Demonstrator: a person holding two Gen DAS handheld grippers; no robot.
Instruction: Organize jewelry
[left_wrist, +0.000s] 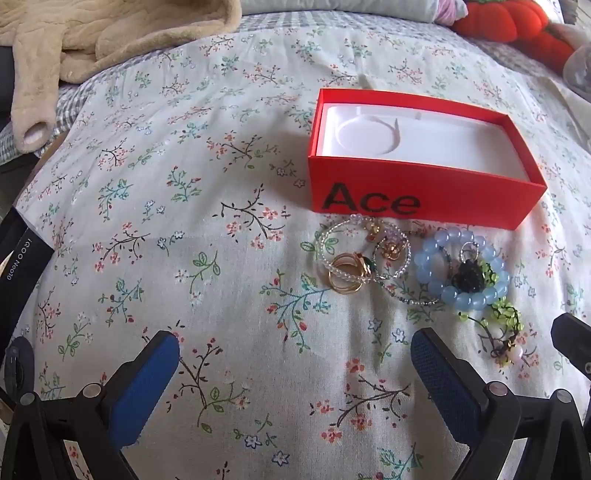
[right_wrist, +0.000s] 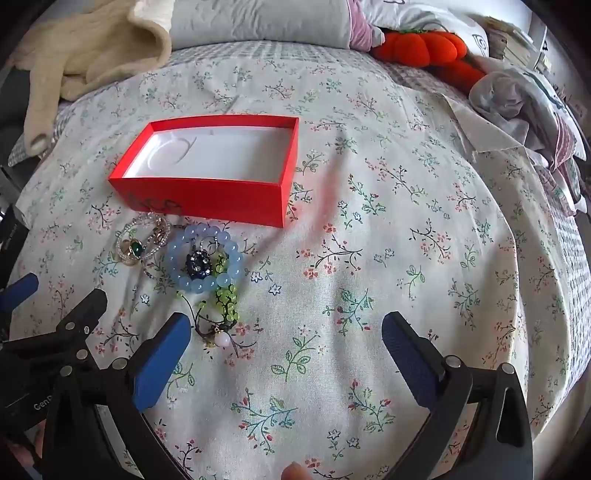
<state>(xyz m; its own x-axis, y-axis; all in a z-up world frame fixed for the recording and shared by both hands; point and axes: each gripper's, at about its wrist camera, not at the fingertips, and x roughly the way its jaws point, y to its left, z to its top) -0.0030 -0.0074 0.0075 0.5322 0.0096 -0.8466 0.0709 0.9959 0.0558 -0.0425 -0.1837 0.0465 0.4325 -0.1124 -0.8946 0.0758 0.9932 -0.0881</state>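
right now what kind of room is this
Most likely a bedroom: the work surface is a bed with a floral sheet, a pillow at its head, and an orange pumpkin cushion beside it.

jewelry pile (left_wrist: 406, 266) against red box (left_wrist: 424, 199), bare floral bedspread (right_wrist: 388, 258) rightward

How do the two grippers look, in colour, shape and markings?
The left gripper and the right gripper look alike: black angular plastic frames with round silver rivets or screws at the joints, and flat fingers faced with textured blue pads. In the right wrist view, part of white lettering, "Gen", shows on the left gripper's black body. No cables or sleeves are visible.
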